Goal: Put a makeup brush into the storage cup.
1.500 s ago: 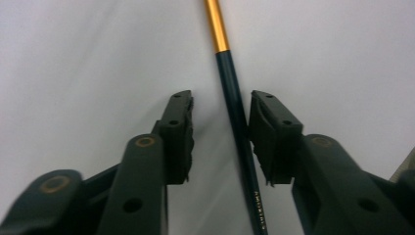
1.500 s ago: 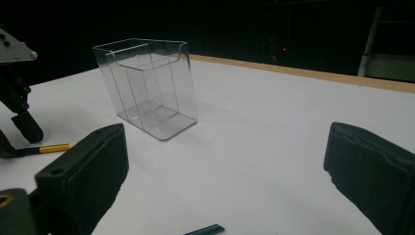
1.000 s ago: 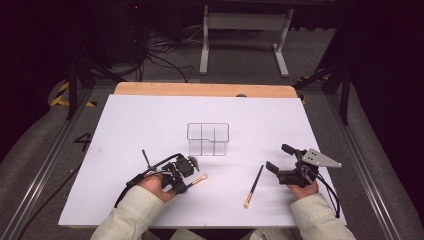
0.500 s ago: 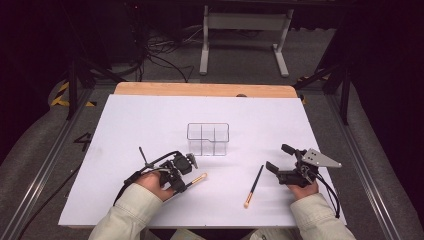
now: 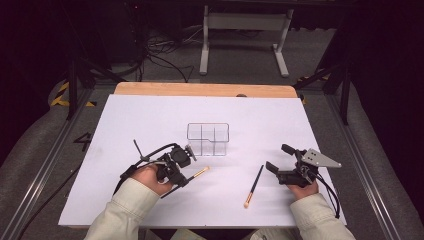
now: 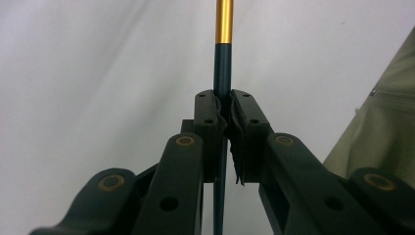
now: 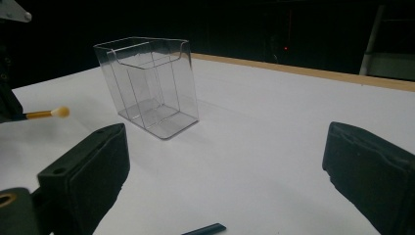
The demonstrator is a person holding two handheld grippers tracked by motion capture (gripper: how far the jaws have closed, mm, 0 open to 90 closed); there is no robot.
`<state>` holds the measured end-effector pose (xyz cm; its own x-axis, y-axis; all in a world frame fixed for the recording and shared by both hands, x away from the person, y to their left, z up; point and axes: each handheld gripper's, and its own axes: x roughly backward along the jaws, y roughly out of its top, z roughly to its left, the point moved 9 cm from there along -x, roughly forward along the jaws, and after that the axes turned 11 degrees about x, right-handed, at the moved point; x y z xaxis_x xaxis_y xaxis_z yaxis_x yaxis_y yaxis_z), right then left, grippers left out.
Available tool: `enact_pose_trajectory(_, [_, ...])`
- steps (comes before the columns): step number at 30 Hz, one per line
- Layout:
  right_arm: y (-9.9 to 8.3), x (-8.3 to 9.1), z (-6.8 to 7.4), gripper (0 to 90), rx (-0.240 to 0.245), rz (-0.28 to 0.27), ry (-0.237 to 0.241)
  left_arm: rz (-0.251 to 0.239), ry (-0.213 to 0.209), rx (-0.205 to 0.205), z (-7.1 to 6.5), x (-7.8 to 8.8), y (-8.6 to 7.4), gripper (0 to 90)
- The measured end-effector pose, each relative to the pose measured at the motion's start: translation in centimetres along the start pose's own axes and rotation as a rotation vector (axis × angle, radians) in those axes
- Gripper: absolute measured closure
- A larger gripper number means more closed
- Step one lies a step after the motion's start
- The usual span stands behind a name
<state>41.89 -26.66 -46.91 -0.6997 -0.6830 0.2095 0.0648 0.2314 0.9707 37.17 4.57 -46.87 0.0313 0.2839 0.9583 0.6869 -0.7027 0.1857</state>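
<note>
Left gripper clamps the dark handle of a makeup brush, its gold ferrule jutting beyond the jaws; right gripper gapes empty.

Both forearms in pale khaki long sleeves w/ buttoned-style cuffs. Left matte-black two-jaw gripper: brass-coloured pivot pins, small screw holes in jaw blocks, black cable looping back. Right matte-black two-jaw gripper: grey three-cornered plate on top w/ dark screws, black cable trailing.
</note>
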Motion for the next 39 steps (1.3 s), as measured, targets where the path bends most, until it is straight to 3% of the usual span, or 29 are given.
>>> enact_pose_trajectory(6, [0.0,0.0,0.0,3.9,0.001,0.000,0.000,-0.086,-0.041,0.002,-0.1,1.5,0.5,82.4])
enact_pose_trajectory(15, [0.0,0.0,0.0,3.9,0.000,0.000,-0.001,-0.272,-0.093,-0.015,-0.3,3.4,1.6,82.4])
enact_pose_trajectory(24, [-0.1,-0.1,0.0,3.9,-0.002,0.005,0.003,-0.375,-0.140,-0.014,-0.3,4.1,2.3,82.4])
enact_pose_trajectory(27, [-0.1,-0.1,0.0,3.9,-0.008,0.006,0.002,-0.445,-0.160,-0.018,-0.2,4.5,2.6,82.4])
enact_pose_trajectory(31, [-0.1,-0.1,0.0,3.8,-0.008,0.005,0.003,-0.503,-0.180,-0.024,-0.1,4.8,3.0,82.4])
enact_pose_trajectory(39, [-0.1,-0.1,0.0,3.9,-0.005,0.004,0.004,-0.631,-0.187,-0.040,0.3,5.4,3.7,82.4])
